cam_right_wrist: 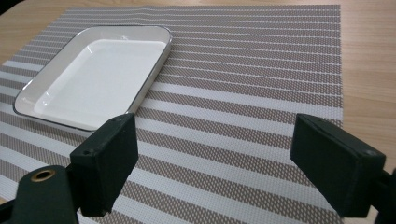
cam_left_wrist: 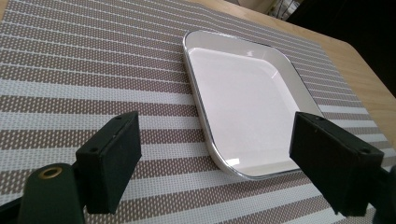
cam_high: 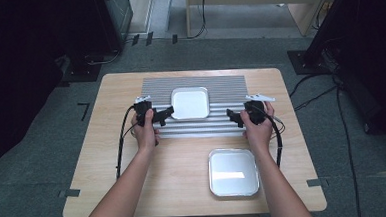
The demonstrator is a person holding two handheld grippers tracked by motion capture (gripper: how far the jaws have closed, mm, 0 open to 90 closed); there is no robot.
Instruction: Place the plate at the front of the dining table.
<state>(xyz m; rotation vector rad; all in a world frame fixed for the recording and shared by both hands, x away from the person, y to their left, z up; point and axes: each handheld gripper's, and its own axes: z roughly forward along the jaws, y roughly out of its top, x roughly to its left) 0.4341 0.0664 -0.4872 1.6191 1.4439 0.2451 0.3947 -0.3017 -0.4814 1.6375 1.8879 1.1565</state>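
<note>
Two grippers are in play, one in each hand, both hovering over a striped placemat (cam_high: 195,88) on the wooden worktop (cam_high: 118,162). From the high view, the left gripper (cam_high: 167,115) sits at about 9 o'clock of the white square dish (cam_high: 190,102), pretty much just beside its lower left corner, pointing in toward it. The right gripper (cam_high: 231,117) is over at roughly 3 to 4 o'clock of the same dish, near it but clearly apart, also pointing inward.

Left gripper's fingers (cam_left_wrist: 112,161) are spread wide and empty. In the left gripper view the dish (cam_left_wrist: 243,98) lies flat on the mat with its near corner sitting between the two fingers, a bit toward the right one, and I can't tell if that finger actually touches the rim.

Right gripper's fingers (cam_right_wrist: 107,161) are wide apart too, nothing held. In the right gripper view the dish (cam_right_wrist: 100,74) is off at about 10 o'clock, with bare striped mat (cam_right_wrist: 243,102) between the fingers.

Closer to the person there's a second tray, a shiny metal one (cam_high: 233,171), on the bare wood at about 5 o'clock of the white dish, well apart from it and right next to the right forearm.
</note>
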